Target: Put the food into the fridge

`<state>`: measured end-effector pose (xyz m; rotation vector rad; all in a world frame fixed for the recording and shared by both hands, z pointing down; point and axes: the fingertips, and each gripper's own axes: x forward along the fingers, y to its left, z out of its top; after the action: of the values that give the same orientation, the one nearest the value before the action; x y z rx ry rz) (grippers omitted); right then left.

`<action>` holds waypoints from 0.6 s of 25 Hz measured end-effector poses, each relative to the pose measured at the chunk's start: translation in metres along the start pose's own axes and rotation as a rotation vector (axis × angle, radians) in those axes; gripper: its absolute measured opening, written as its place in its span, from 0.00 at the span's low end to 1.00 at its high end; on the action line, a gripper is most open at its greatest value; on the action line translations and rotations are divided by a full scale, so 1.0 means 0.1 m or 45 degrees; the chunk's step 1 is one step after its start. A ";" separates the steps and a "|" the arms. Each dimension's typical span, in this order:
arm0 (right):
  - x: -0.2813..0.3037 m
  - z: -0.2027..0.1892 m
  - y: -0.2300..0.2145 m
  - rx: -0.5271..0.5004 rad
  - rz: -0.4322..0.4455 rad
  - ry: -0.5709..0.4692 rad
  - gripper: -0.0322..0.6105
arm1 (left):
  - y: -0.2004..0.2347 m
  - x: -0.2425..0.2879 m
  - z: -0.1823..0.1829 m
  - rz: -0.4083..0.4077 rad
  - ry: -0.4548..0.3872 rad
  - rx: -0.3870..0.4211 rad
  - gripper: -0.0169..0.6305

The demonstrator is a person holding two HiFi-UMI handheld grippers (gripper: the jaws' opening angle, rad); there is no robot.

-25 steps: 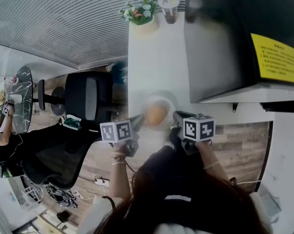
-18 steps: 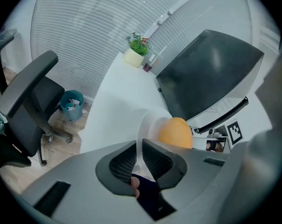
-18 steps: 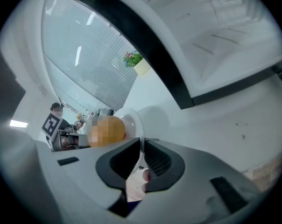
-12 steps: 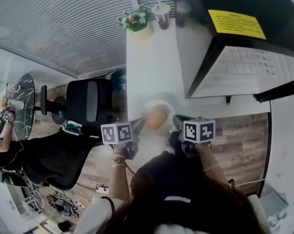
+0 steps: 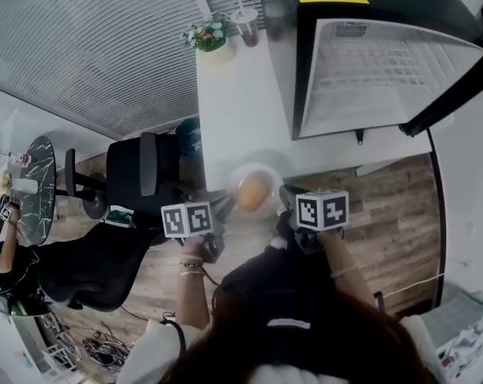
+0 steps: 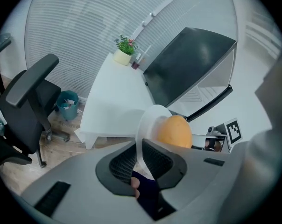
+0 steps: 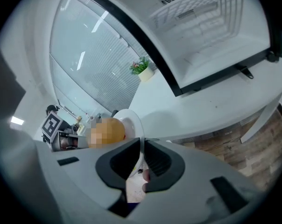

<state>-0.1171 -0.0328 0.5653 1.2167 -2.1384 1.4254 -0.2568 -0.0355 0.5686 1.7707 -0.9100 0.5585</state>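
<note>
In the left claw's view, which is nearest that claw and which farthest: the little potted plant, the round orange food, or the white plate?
1. White round plate: rim pinched in the left claw.
2. Round orange food: on the plate, just beyond.
3. Small green potted plant: far end of the white table.

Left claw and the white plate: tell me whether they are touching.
Touching. The left gripper view shows the left claw shut on the rim of the white plate, both jaws pressed against it with no gap.
</note>
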 end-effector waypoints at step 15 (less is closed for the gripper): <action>-0.34 -0.26 0.19 -0.010 -0.058 -0.089 0.09 | -0.15 -0.21 -0.27 -0.067 0.007 0.088 0.09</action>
<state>-0.1170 0.0090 0.5440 1.3220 -2.1450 1.3736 -0.2561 -0.0015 0.5547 1.8488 -0.8473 0.5662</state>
